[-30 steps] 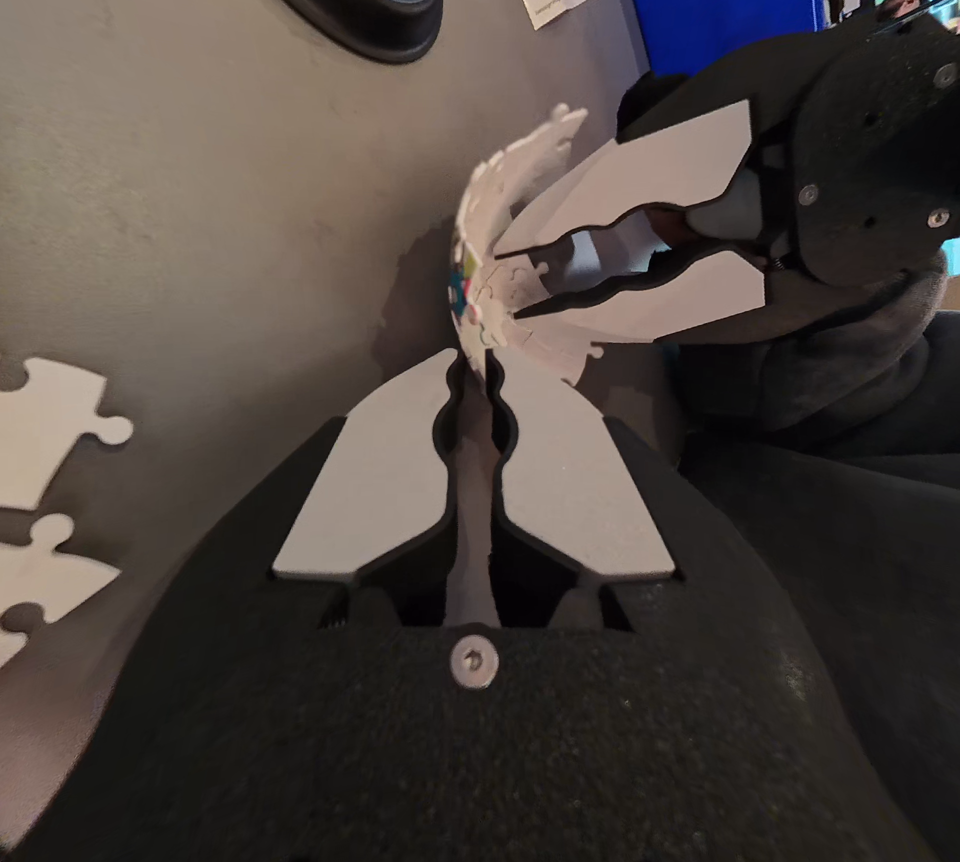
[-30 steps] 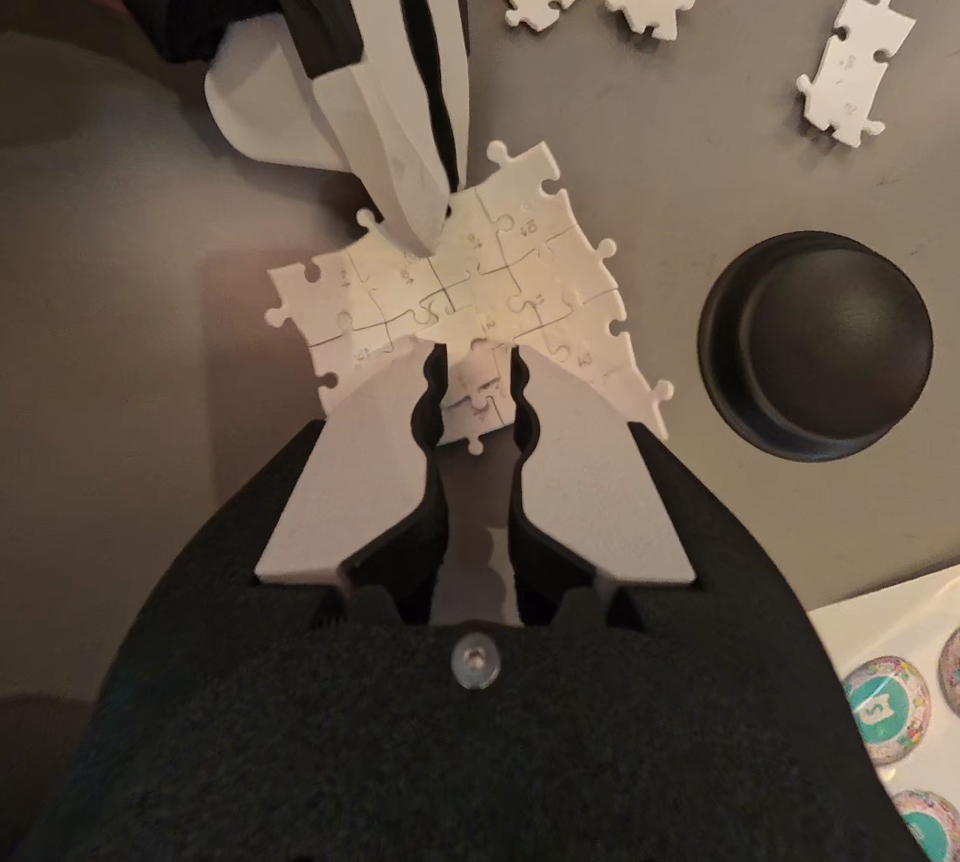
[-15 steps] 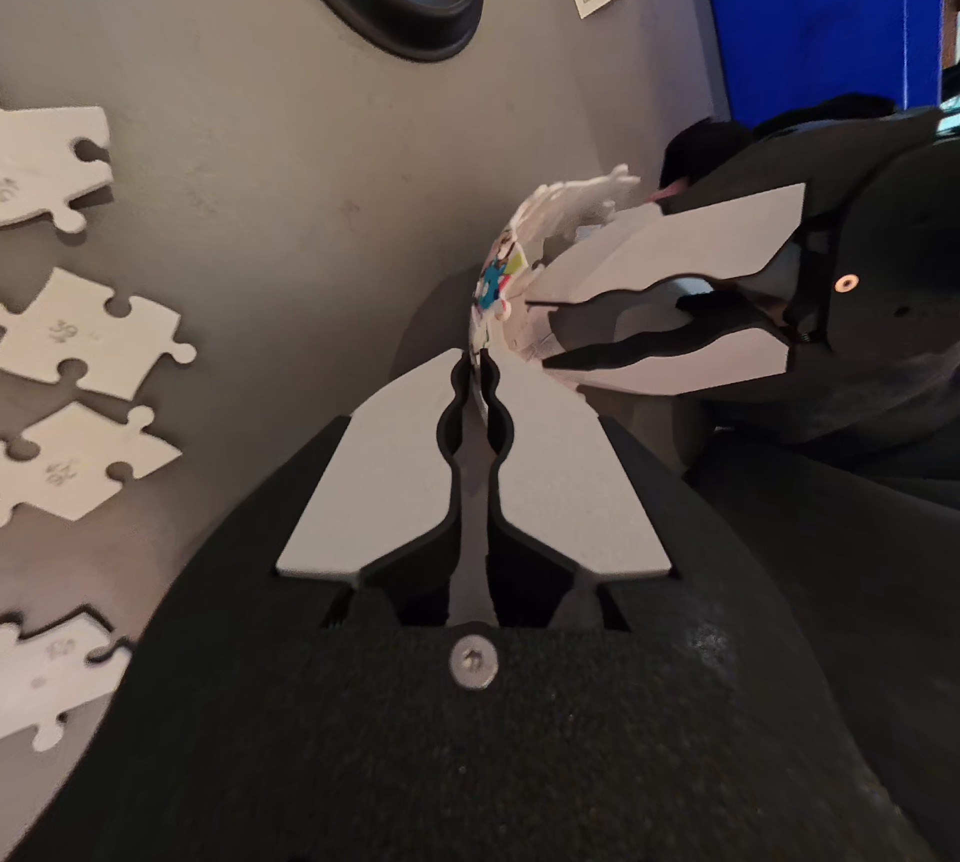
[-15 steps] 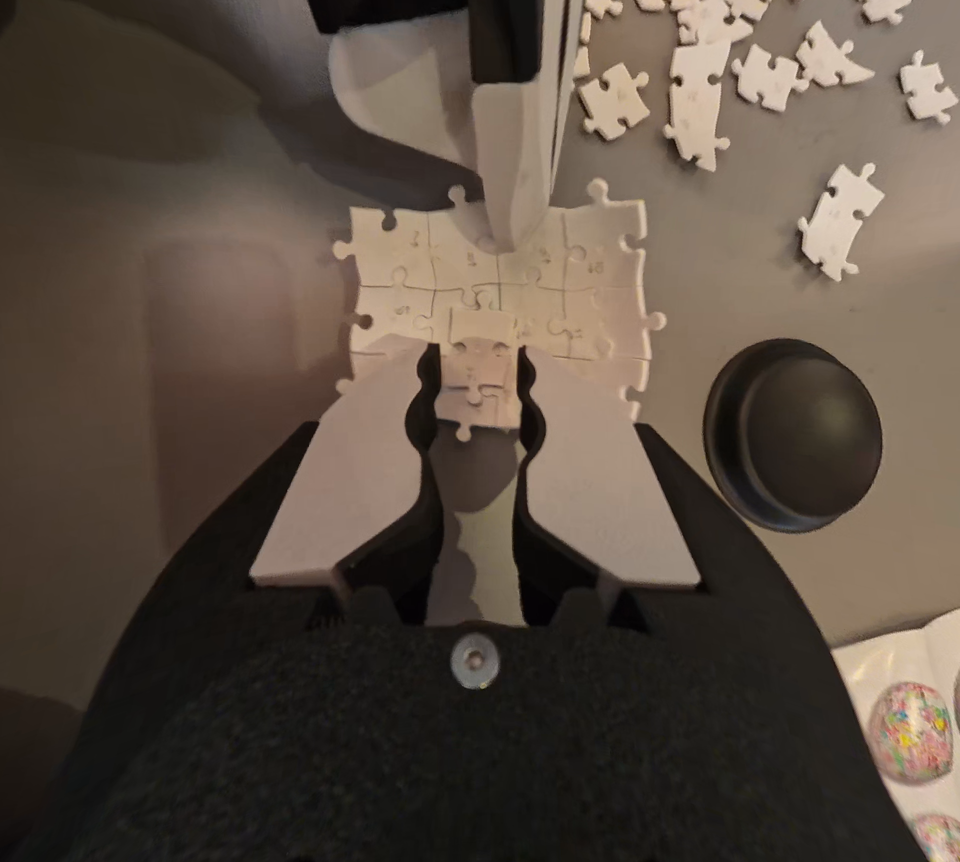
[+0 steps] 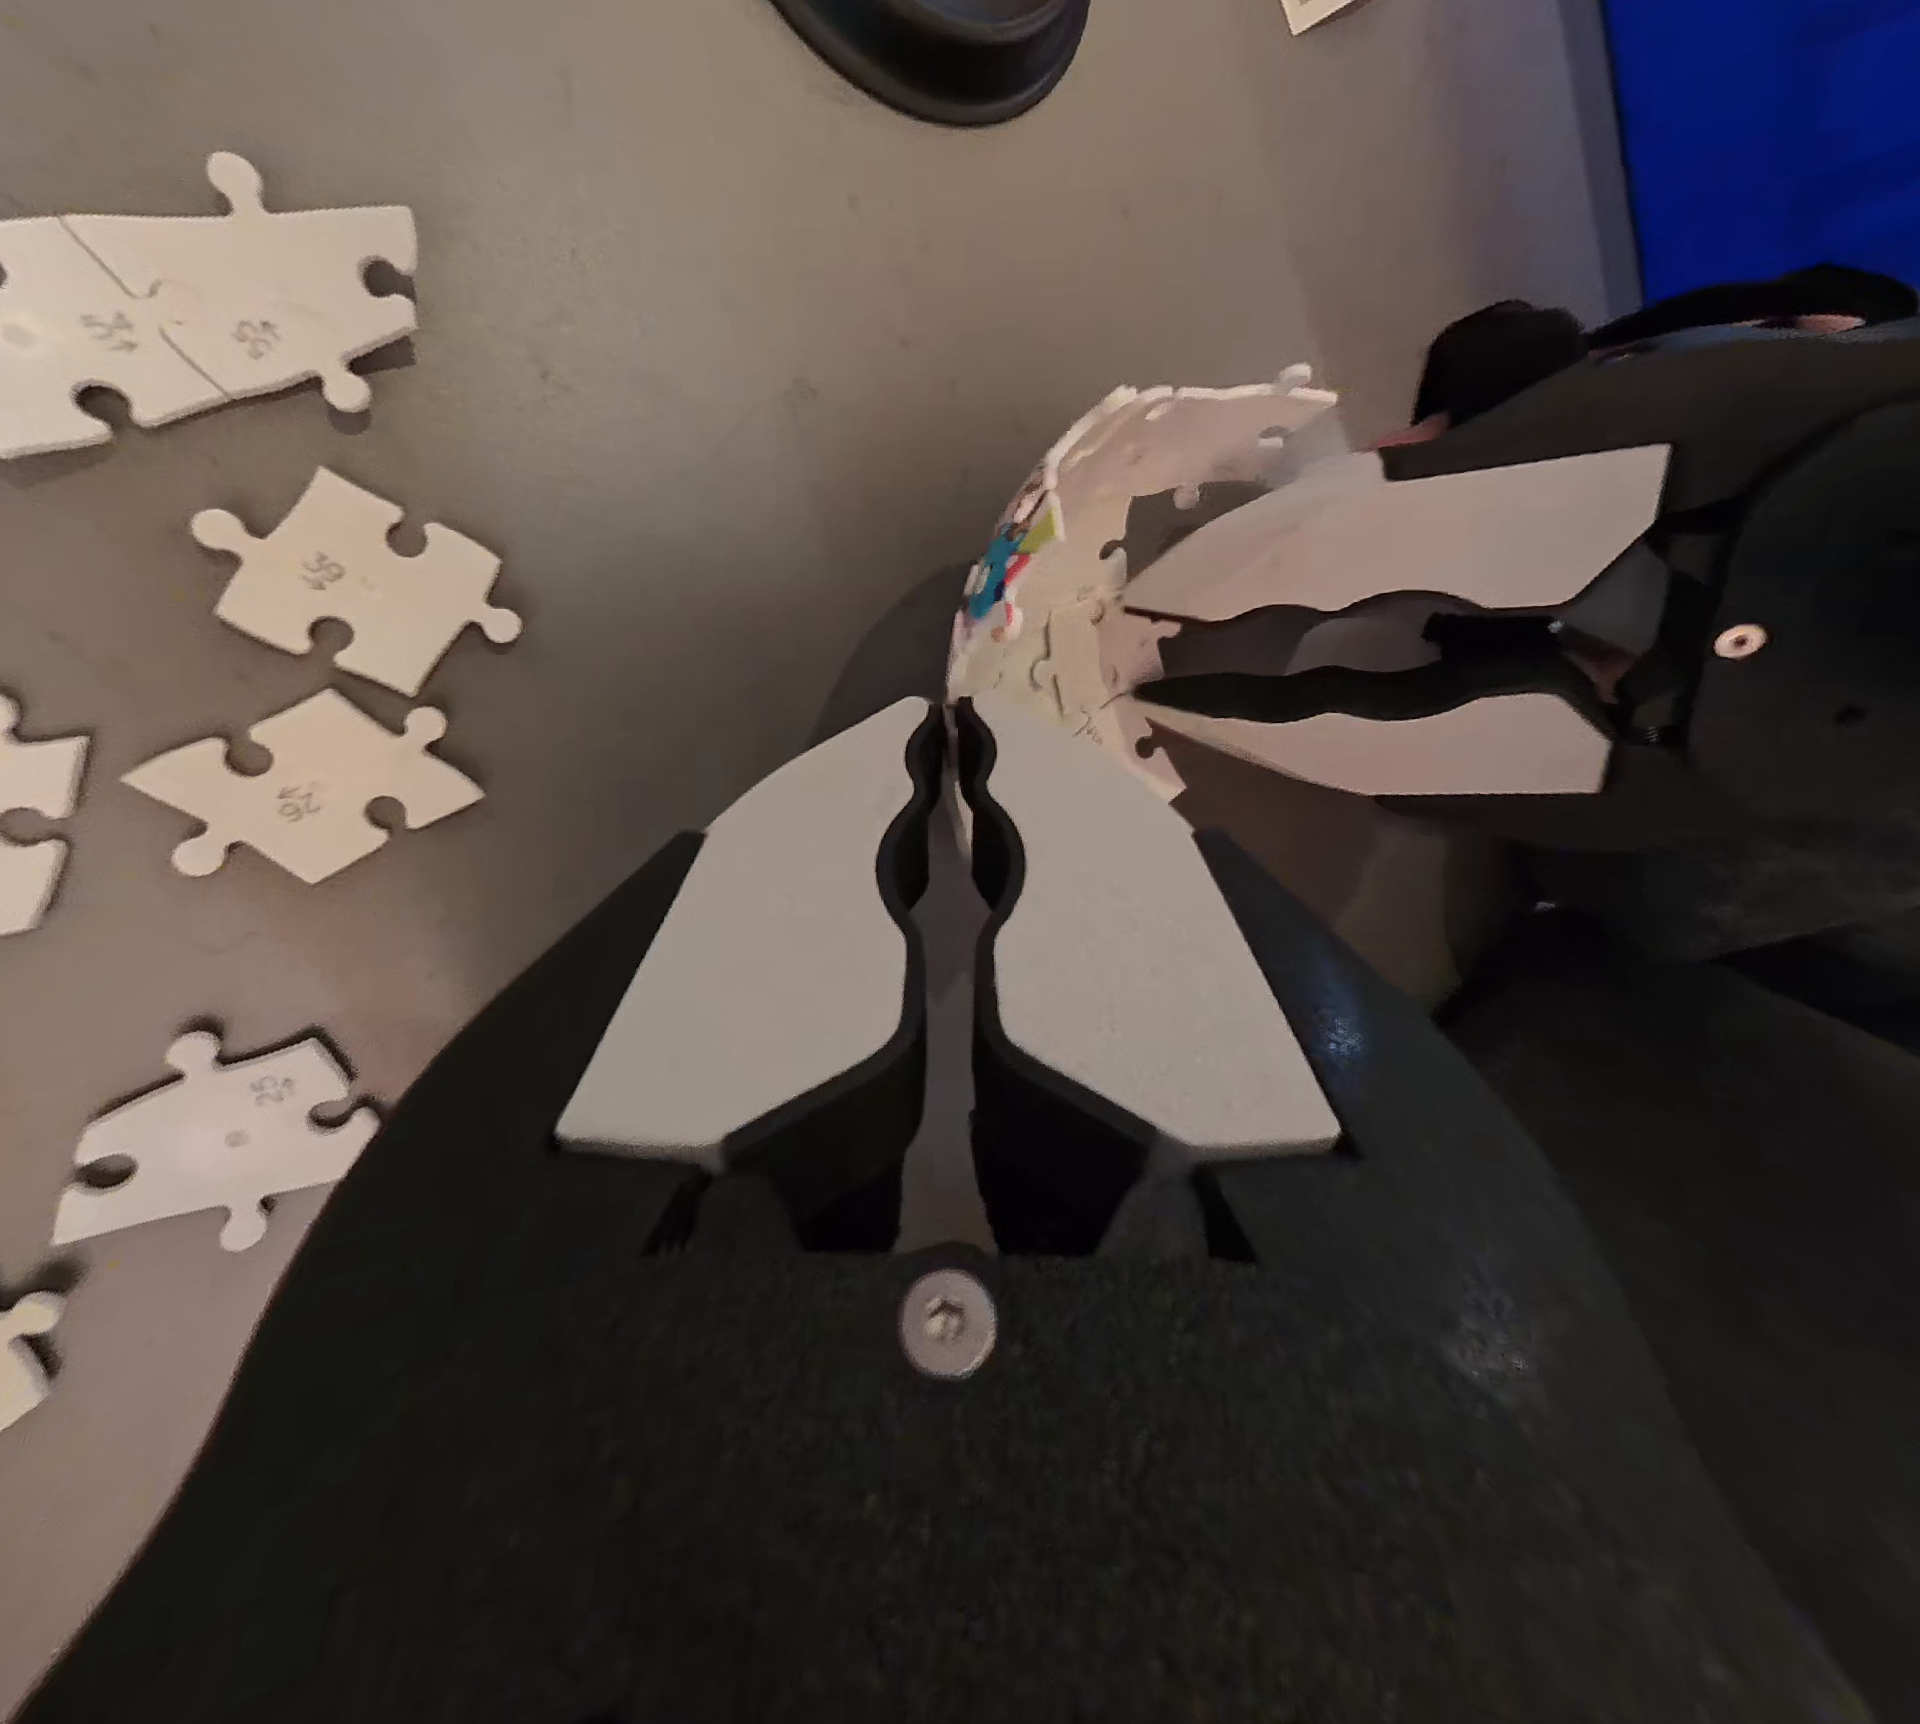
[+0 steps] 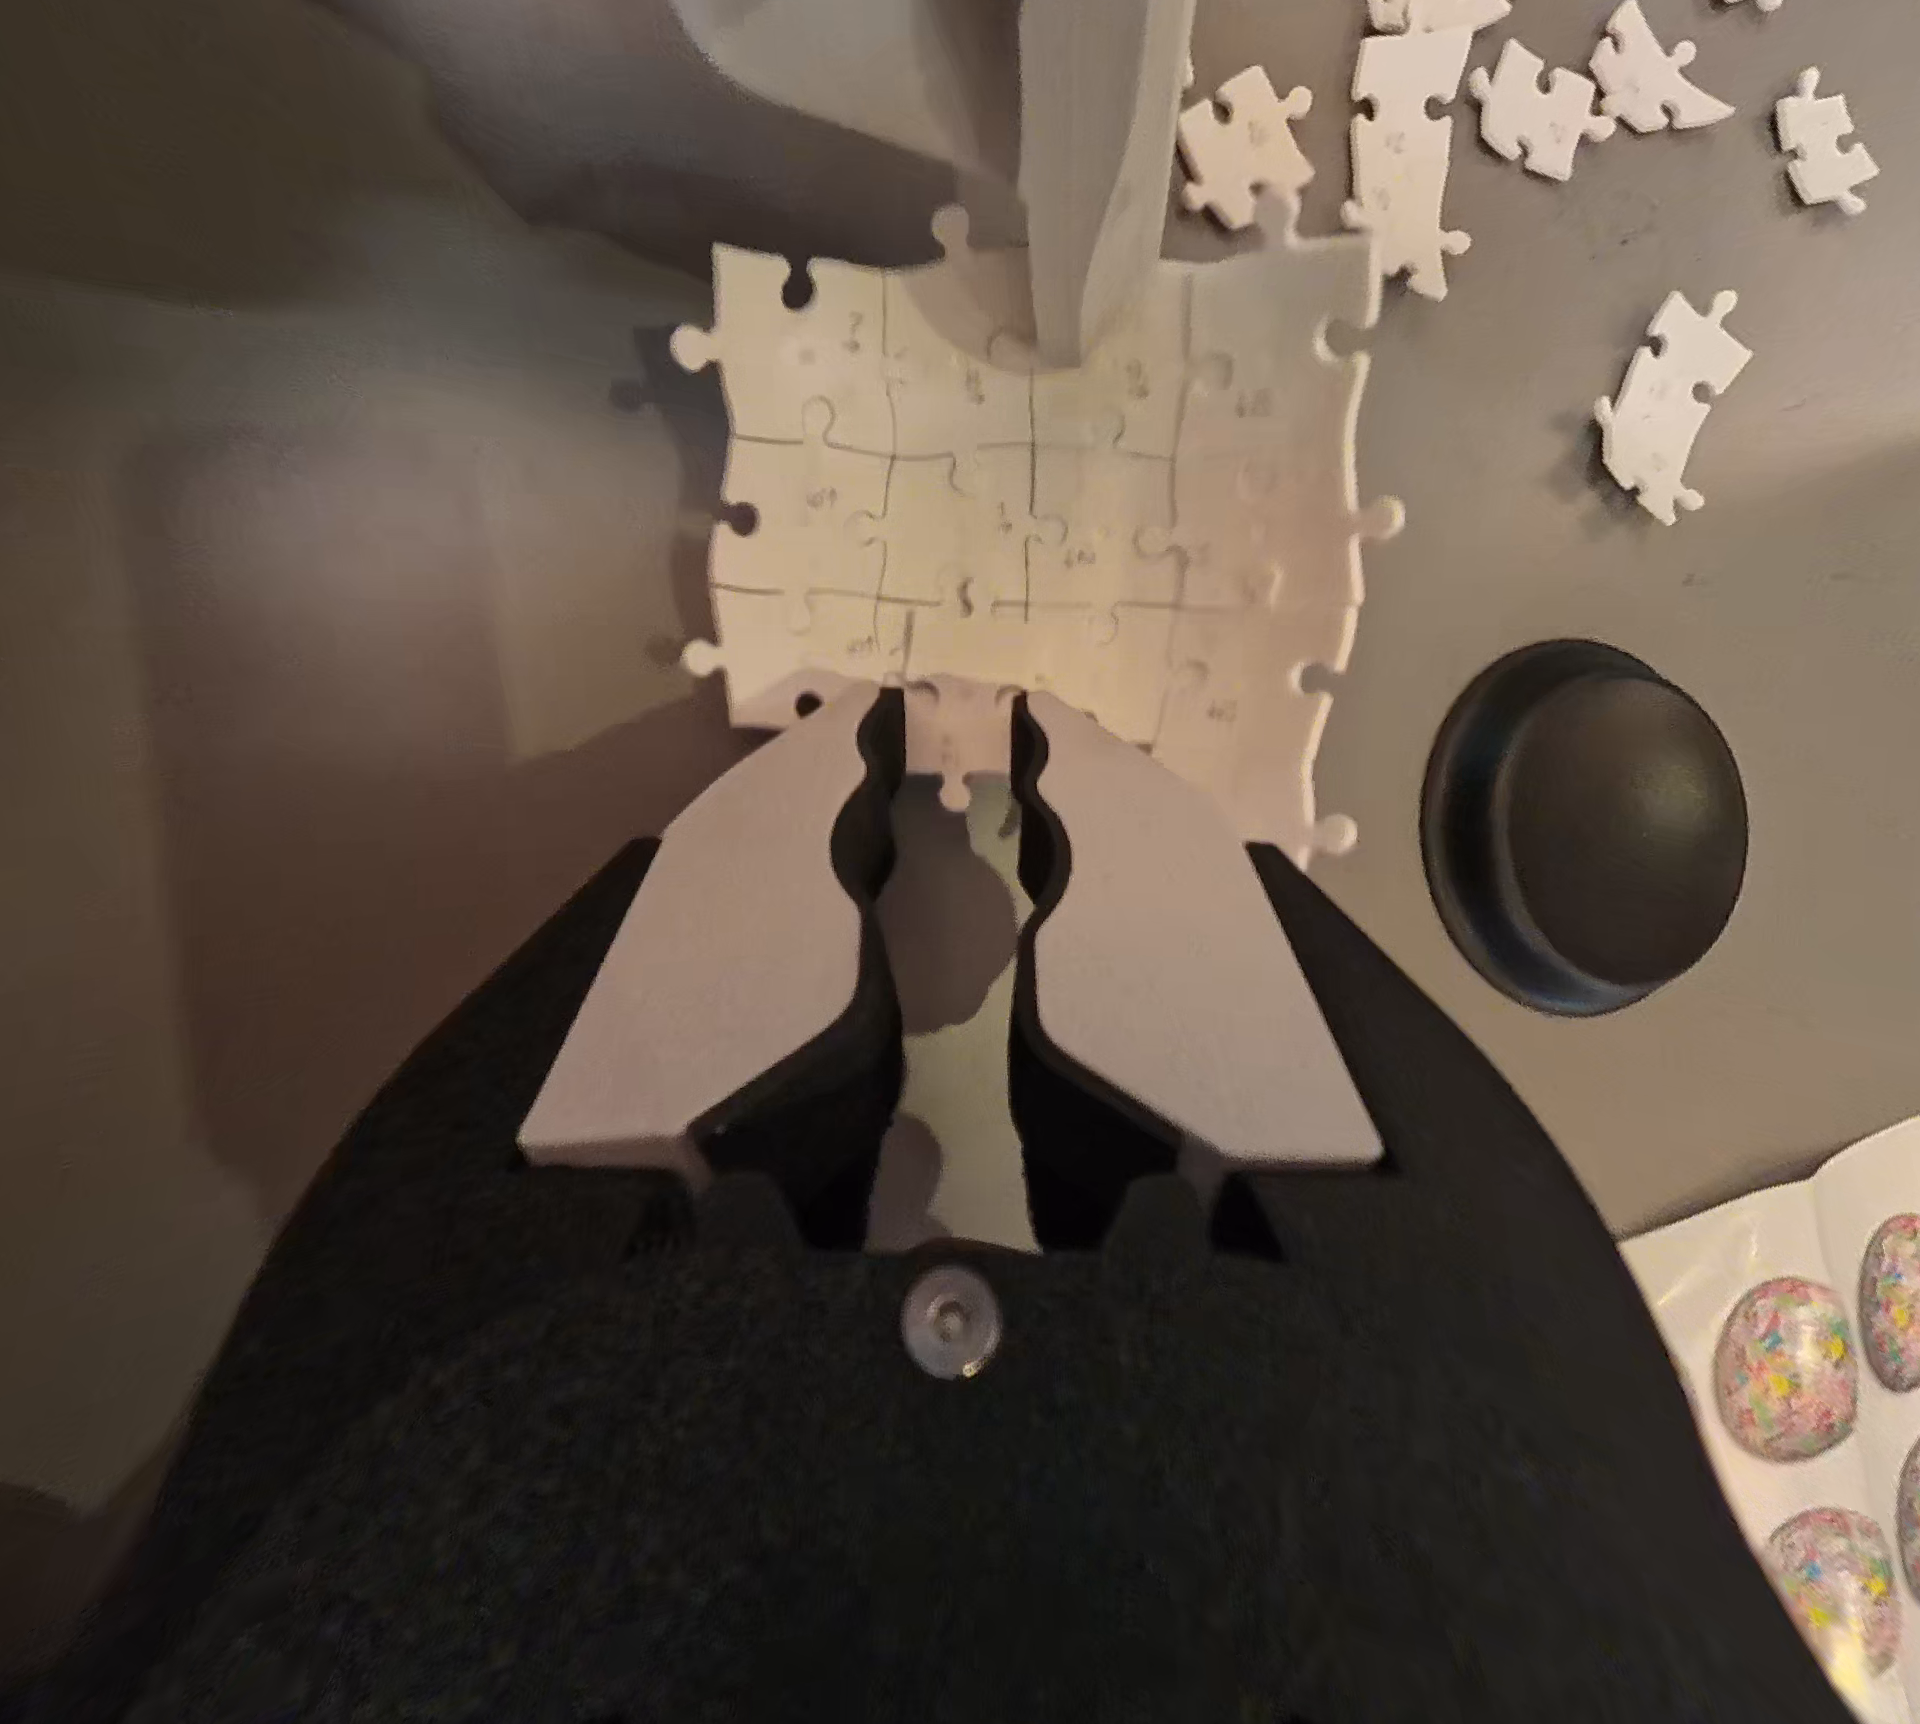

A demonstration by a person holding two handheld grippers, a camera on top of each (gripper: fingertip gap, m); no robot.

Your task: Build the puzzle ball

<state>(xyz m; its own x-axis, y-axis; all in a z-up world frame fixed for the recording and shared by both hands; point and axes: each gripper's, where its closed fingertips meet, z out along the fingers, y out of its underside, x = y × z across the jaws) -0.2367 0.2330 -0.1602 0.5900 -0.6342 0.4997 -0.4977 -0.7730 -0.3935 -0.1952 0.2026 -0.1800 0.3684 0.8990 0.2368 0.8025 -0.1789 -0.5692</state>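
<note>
Now both hand-held grippers, left (image 5: 951,718) and right (image 6: 956,708), on curved puzzle section (image 6: 1039,511).

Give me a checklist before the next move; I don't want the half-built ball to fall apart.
1. Left claw shut on the panel's edge: ok.
2. Piece sits between the right claw's fingers, at the panel's near edge: ok.
3. Right claw's grip on the piece is firm: cannot tell.
4. Piece's tabs seated in the panel: cannot tell, the fingers hide the joint.
5. Panel joints closed: ok where visible.
6. Stand apart from the panel: ok.
</note>
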